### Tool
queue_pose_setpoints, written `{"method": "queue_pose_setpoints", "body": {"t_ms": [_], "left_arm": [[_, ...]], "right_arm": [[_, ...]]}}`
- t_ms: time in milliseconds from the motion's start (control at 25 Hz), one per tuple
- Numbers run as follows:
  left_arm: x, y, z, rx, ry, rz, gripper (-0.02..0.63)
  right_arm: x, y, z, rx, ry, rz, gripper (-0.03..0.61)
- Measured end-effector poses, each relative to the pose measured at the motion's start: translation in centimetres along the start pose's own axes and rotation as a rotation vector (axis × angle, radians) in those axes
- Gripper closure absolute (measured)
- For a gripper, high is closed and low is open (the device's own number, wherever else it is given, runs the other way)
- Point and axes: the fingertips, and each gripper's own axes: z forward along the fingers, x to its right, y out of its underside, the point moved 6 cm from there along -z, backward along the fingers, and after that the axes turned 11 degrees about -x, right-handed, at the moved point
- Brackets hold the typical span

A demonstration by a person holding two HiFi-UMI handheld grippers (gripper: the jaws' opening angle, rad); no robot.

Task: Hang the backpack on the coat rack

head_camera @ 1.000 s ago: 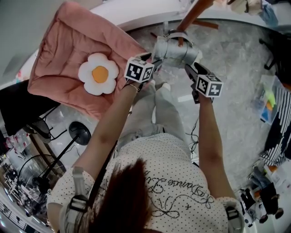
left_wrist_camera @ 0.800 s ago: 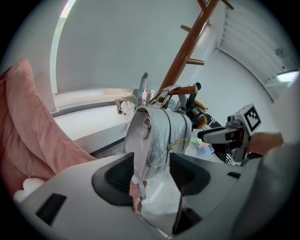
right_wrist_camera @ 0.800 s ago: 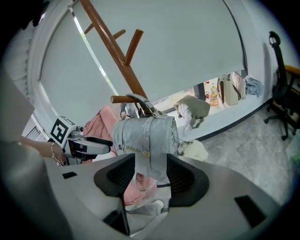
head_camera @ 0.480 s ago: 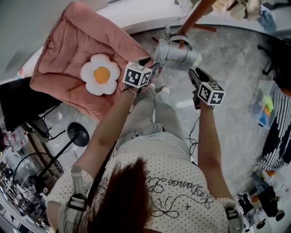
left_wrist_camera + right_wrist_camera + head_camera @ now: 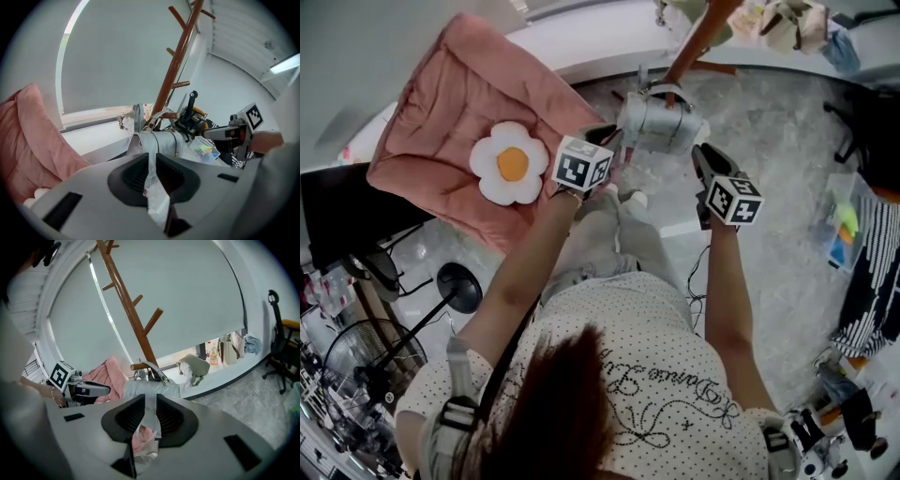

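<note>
left tongs (image 5: 151, 164), right tongs (image 5: 150, 412) just closed narrow, each pinching grey backpack (image 5: 661, 117)

Both arms reach forward, tools tilted down. The left tool (image 5: 151, 163) and right tool (image 5: 151, 414) have just been closing, each with its jaws pinched on the backpack (image 5: 661, 117) fabric.

Left gripper (image 5: 152, 161): dark ribbed jaws, just closed in, pressing a pale strap (image 5: 150, 157) between them.
Backpack (image 5: 161, 140): grey, just beyond the jaws, strap running up to it.
Coat rack (image 5: 181, 51): brown wooden pole with short pegs, rising behind the backpack.
Cushion (image 5: 28, 140): pink, quilted, far left.
Right gripper (image 5: 211, 134): at right, marker cube on top, reaching toward the backpack.
Roller blind (image 5: 117, 51): grey, above a white sill (image 5: 89, 117).
</note>
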Motion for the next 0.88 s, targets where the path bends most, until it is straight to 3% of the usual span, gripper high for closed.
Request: {"method": "queue_pose_setpoints", "body": {"t_ms": [440, 880], "left_arm": [[1.0, -4.7, -4.9, 0.154, -0.041, 0.086, 0.603], [1.4, -10.7, -11.0, 0.347, -0.093, 0.129, 0.609]], "right_arm": [[-1.5, -4.3, -4.7, 0.143, 0.042, -0.085, 0.541], [-4.4, -10.0, -9.9, 0.354, 0.015, -0.117, 0.551]]}}
